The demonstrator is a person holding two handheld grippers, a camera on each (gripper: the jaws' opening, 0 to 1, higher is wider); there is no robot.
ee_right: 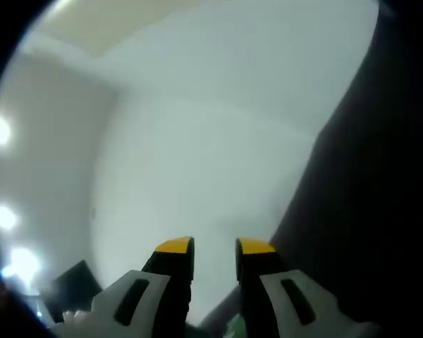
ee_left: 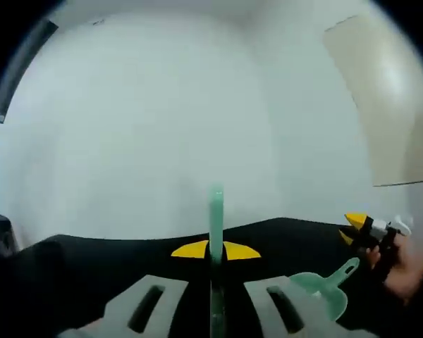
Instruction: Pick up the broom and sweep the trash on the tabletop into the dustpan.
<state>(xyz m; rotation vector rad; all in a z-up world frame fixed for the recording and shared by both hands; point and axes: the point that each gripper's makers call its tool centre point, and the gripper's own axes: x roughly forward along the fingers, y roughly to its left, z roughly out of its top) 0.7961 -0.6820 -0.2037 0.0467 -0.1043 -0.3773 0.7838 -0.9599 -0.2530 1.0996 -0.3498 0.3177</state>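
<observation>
Left gripper [ee_left: 216, 251]: jaws closed on a thin green handle [ee_left: 216, 211] standing upright between the yellow tips, above the black tabletop [ee_left: 282, 236]. A green dustpan [ee_left: 324, 290] lies at lower right, beside the right gripper [ee_left: 366, 232]. Right gripper [ee_right: 215, 248]: jaws narrowly parted, holding nothing visible, against a white wall [ee_right: 211, 141].

The left gripper view looks low across the black table [ee_left: 92, 253] toward a white wall [ee_left: 141, 120], with the table's far edge near. The right gripper view tilts upward at the same pale wall [ee_right: 197, 141], close to the table's edge
</observation>
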